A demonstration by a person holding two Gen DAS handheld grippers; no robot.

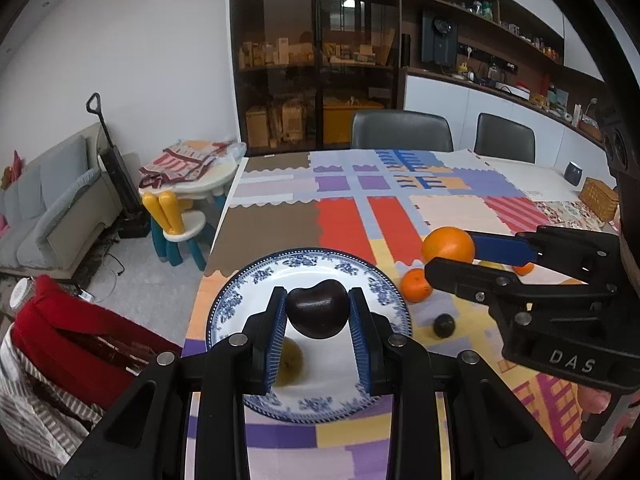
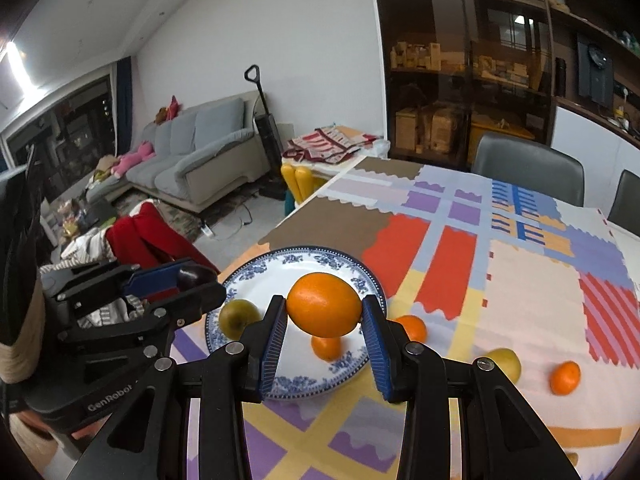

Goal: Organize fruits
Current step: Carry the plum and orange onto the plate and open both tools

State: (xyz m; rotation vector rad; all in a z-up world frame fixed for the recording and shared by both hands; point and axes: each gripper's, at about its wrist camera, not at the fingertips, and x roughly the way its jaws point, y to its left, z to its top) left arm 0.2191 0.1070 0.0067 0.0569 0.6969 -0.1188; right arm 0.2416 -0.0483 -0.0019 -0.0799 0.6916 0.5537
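Note:
My left gripper is shut on a dark plum and holds it above a blue-and-white plate. A greenish-brown fruit lies on the plate under it. My right gripper is shut on a large orange and holds it above the plate's right part. The right gripper also shows in the left wrist view with the orange. The left gripper shows in the right wrist view with the plum. The greenish fruit sits at the plate's left.
Small tangerines and a yellow fruit lie on the patchwork tablecloth to the right of the plate. A small dark fruit and a tangerine lie by the plate. A wicker basket stands far right. Chairs stand behind the table.

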